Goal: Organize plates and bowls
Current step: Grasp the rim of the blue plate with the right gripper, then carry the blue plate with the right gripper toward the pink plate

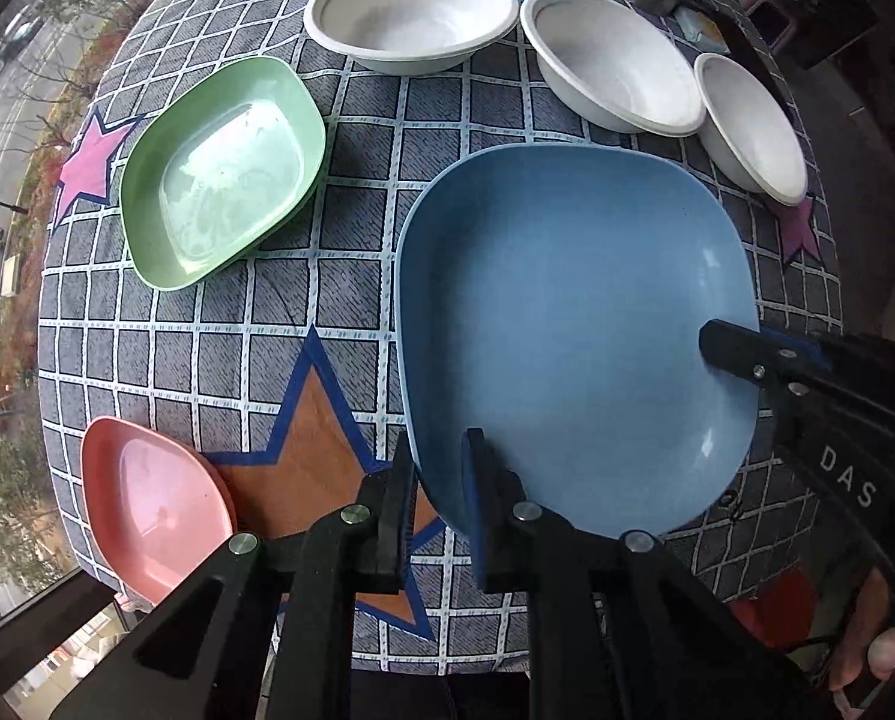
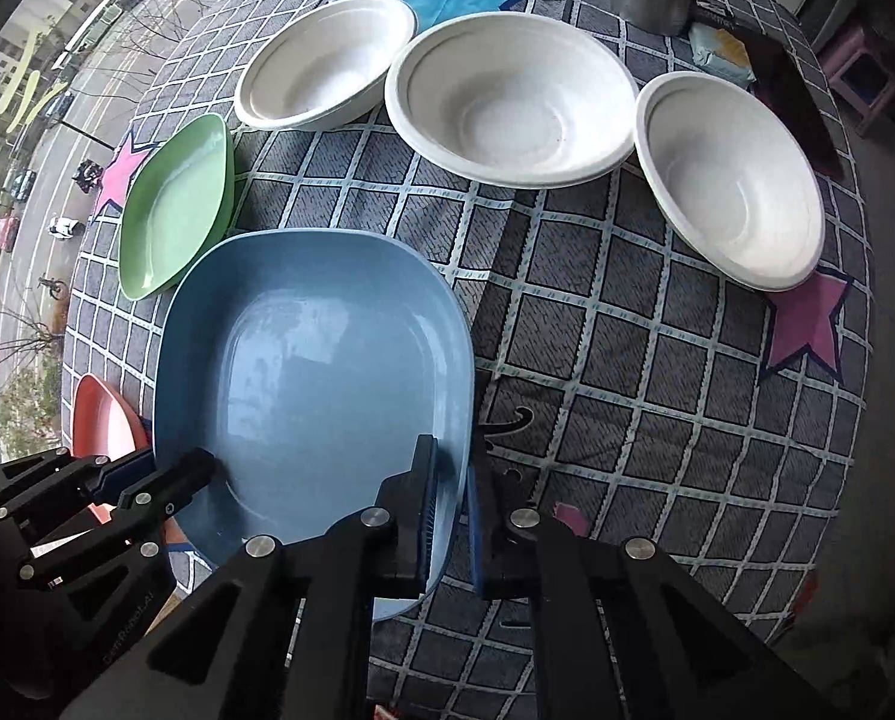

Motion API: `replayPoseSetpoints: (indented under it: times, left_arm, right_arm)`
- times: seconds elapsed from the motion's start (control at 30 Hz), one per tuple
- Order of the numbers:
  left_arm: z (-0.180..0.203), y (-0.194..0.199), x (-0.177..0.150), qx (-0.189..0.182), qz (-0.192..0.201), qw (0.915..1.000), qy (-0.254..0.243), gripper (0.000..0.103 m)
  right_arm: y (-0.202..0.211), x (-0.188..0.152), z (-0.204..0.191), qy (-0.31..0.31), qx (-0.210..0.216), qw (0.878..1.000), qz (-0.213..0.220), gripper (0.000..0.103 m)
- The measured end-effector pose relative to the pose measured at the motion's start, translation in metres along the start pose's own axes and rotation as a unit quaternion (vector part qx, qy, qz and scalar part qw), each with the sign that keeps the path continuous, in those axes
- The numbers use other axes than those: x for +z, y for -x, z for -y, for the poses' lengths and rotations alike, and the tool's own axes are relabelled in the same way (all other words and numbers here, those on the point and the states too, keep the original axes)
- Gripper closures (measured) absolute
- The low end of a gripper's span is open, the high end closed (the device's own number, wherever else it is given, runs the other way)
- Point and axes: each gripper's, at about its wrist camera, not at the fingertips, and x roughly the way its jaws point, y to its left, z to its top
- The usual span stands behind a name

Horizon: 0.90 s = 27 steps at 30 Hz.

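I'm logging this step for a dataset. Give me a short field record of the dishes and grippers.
held: blue plate, gripped on opposite rims
left gripper: shut on near rim
right gripper: shut on the other rim
resting plates: green plate, pink plate
white bowls: three, upright, empty, at the far side
surface: checked tablecloth with stars

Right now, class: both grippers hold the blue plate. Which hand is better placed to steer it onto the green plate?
Probably left: its gripper grips the blue plate on the rim nearer the green plate; the right gripper clamps the far rim.
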Motion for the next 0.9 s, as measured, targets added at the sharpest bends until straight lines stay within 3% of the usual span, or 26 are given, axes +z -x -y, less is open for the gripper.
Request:
replayPoseSetpoints:
  times: [0.2, 0.33, 0.47, 0.63, 0.9]
  left_arm:
    - [0.003, 0.012, -0.026, 0.022, 0.016, 0.9993, 0.025, 0.087]
    - [0.019, 0.037, -0.026, 0.038, 0.021, 0.9978, 0.049, 0.087]
    - [0.023, 0.031, -0.031, 0.056, 0.025, 0.9957, 0.069, 0.087]
    - [0.004, 0.031, -0.04, 0.051, 0.018, 0.9939, 0.096, 0.087]
    - [-0.024, 0.038, -0.039, 0.052, 0.033, 0.994, 0.091, 0.087]
  right_arm:
    - [0.013, -0.015, 0.002, 0.036, 0.01, 0.999, 0.006, 0.093]
    - [0.019, -0.023, -0.001, 0.065, 0.02, 0.998, 0.012, 0.093]
    - [0.014, -0.025, -0.014, 0.085, 0.034, 0.996, 0.012, 0.093]
    - [0.017, -0.029, -0.033, 0.12, 0.033, 0.992, 0.003, 0.093]
    - [0.016, -0.013, -0.072, 0.139, 0.016, 0.99, 0.004, 0.093]
